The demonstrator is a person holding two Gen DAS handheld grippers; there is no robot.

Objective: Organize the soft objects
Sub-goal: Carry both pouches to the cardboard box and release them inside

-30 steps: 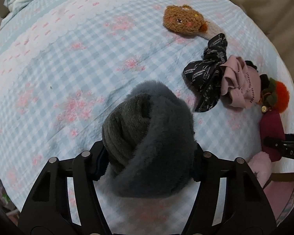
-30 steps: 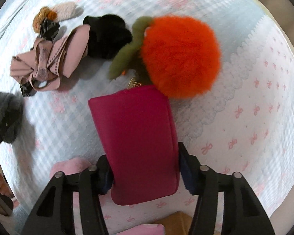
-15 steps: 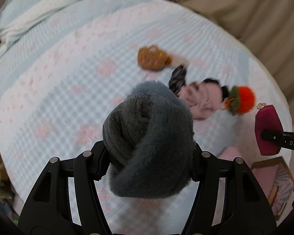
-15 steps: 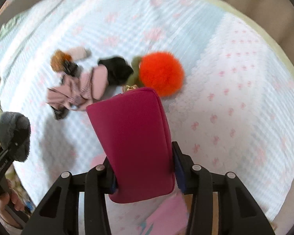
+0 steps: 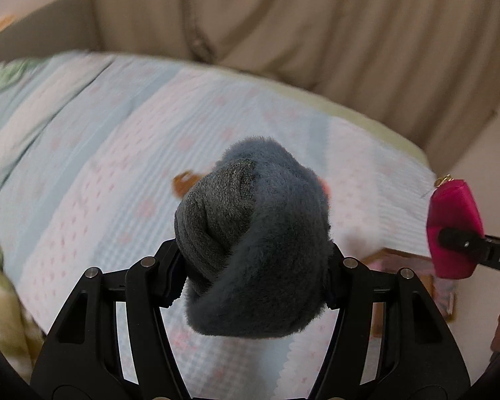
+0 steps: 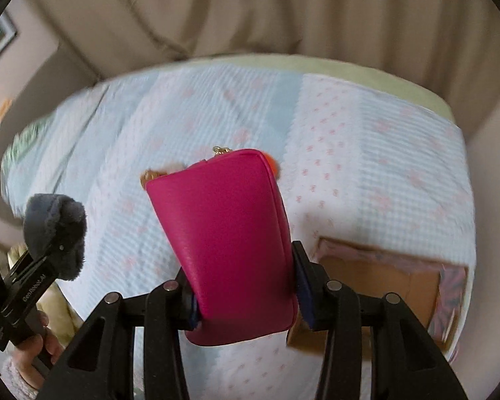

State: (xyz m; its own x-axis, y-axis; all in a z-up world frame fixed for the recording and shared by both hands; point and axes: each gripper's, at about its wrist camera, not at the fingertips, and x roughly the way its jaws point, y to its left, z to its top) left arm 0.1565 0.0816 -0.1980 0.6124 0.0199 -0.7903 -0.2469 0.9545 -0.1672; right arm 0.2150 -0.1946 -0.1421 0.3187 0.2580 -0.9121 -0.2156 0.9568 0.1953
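My left gripper (image 5: 255, 268) is shut on a rolled grey fuzzy headband (image 5: 253, 243) and holds it high above the bed. It also shows in the right wrist view (image 6: 55, 230). My right gripper (image 6: 245, 296) is shut on a magenta zip pouch (image 6: 226, 243), also lifted off the bed; the pouch shows at the right of the left wrist view (image 5: 455, 226). The other soft items on the bed are mostly hidden behind the held things: only a brown plush edge (image 5: 181, 181) and a bit of an orange pompom (image 6: 272, 166) show.
A bed with a light blue and pink checked quilt (image 6: 366, 140) fills the middle. An open cardboard box (image 6: 376, 280) with a pink patterned rim sits at the bed's near right. Beige curtains (image 5: 316, 33) hang behind the bed.
Both grippers have risen and pulled back from the bed with their items still held. The bed and the remaining soft items now look smaller and farther; the box has come into view.
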